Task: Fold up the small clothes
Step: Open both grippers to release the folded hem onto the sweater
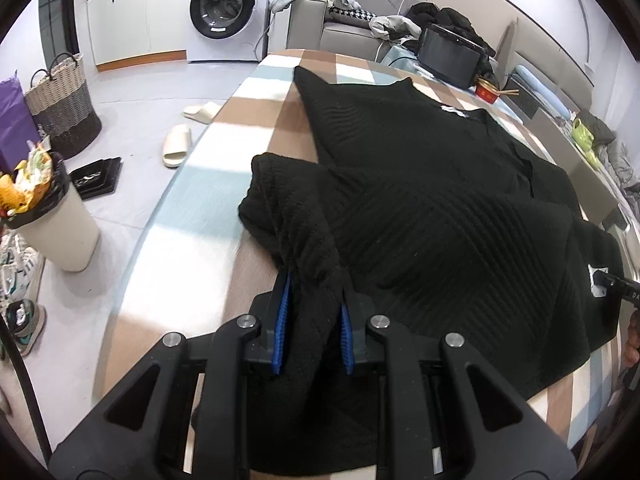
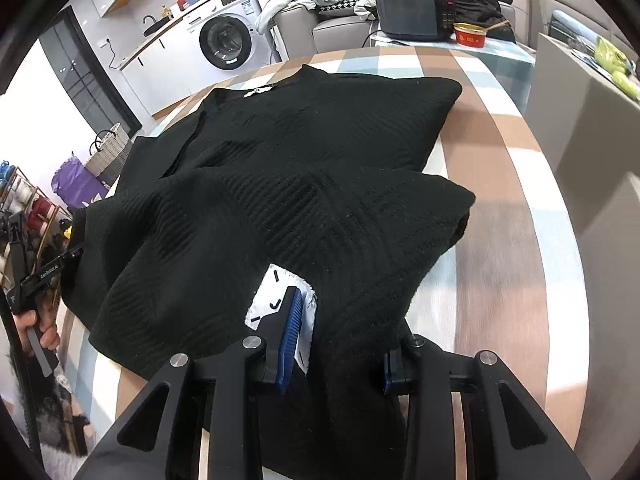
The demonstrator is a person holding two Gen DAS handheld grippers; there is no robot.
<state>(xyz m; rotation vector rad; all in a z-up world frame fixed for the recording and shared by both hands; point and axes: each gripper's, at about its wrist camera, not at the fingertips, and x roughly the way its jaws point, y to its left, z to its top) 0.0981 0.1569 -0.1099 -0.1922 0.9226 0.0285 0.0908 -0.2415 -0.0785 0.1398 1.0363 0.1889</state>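
Note:
A black ribbed knit sweater (image 1: 420,184) lies spread on the round table, with its near hem lifted and folded toward the collar. My left gripper (image 1: 314,316) is shut on the hem's left corner, and bunched black fabric fills the gap between its blue pads (image 1: 282,320). My right gripper (image 2: 344,348) is shut on the sweater (image 2: 300,140) at the hem's right part, beside a white sewn label (image 2: 276,292). A white neck tag (image 1: 452,110) shows at the far collar. The left gripper (image 2: 40,276) and the hand holding it appear at the left edge of the right wrist view.
The table wears a brown, white and blue checked cloth (image 1: 248,128). A microwave (image 2: 412,16) and a red bowl (image 2: 470,36) stand beyond its far edge. On the floor to the left are a full waste bin (image 1: 52,216), a woven basket (image 1: 64,104) and slippers (image 1: 176,146).

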